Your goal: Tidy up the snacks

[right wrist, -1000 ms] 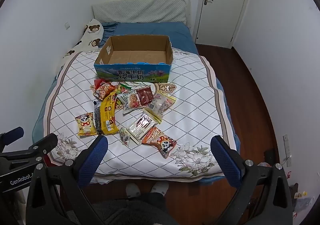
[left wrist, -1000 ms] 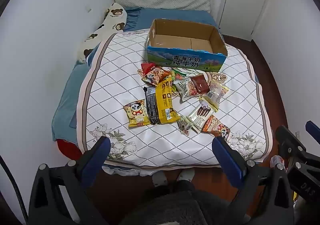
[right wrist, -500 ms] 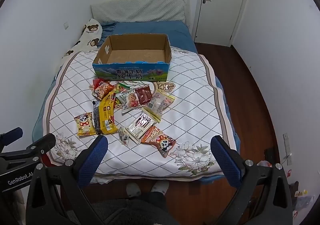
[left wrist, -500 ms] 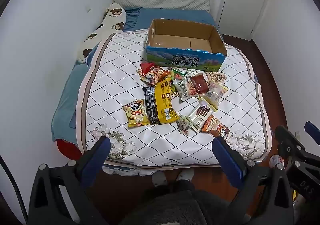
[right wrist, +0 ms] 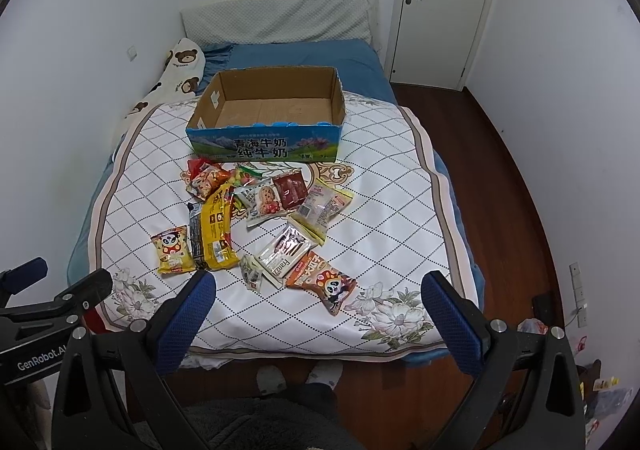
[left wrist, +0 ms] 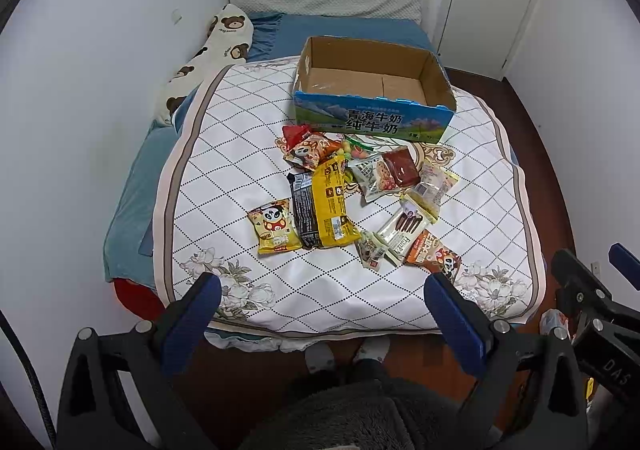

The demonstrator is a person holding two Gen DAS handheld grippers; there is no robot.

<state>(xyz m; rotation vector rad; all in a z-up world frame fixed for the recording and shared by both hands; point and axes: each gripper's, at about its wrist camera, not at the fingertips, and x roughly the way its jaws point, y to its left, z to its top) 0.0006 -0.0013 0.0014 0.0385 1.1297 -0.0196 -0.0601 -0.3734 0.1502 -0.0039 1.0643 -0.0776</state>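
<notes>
While both grippers — left gripper [left wrist: 322, 304] and right gripper [right wrist: 318, 300] — stay wide and empty above the bed's foot (barely drifted since a second ago), snack packets [right wrist: 256, 226] lie unsorted before the empty milk carton box [right wrist: 264, 144] — nothing started.

Snack packets [left wrist: 352, 198] scattered on quilted bed cover [left wrist: 224, 170]; open cardboard box [left wrist: 372, 90] behind them; left gripper [left wrist: 320, 302] jaws wide apart

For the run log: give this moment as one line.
stage: start | left claw: open, empty | right claw: open, empty | snacks: on bed | box: empty
</notes>
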